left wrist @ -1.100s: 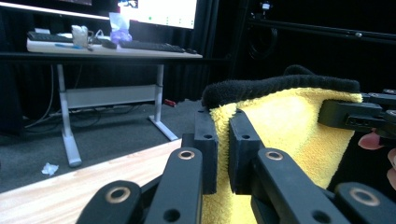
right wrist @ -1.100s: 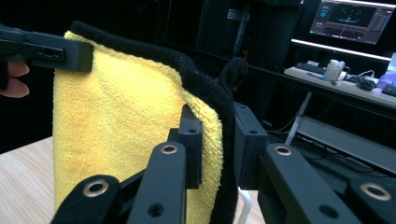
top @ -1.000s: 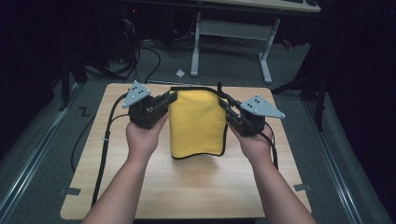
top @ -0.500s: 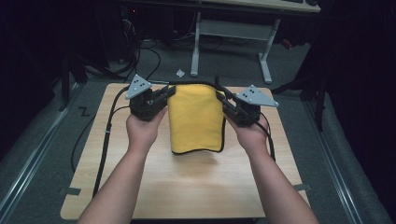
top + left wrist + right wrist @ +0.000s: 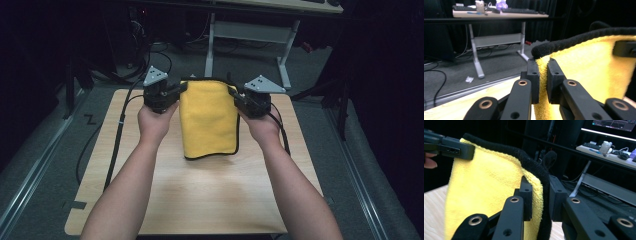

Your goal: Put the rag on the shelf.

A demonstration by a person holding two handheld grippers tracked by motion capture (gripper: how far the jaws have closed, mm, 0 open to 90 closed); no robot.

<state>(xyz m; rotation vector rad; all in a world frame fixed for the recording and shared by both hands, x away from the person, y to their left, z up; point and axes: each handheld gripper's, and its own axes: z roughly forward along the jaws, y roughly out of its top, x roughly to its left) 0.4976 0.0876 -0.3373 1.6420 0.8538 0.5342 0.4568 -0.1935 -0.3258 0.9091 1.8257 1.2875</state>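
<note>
Cloth: yellow terry cloth with black trim [image 5: 209, 119], hanging between both grippers, over the bench's [image 5: 200, 200] far edge.
Left hand-held gripper [image 5: 181, 90]: clamped on its top left corner.
Right hand-held gripper [image 5: 234, 95]: clamped on its top right corner.

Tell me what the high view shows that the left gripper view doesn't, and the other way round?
High view: the person's two forearms, the light wooden table, and the yellow terry towel with black edging hanging whole, its bottom edge near the tabletop. Left gripper view: close up, the left tongs pinching the towel's corner below the black hem, plus a long desk with a keyboard behind. Both share the towel held up between the left and right tongs.
</note>
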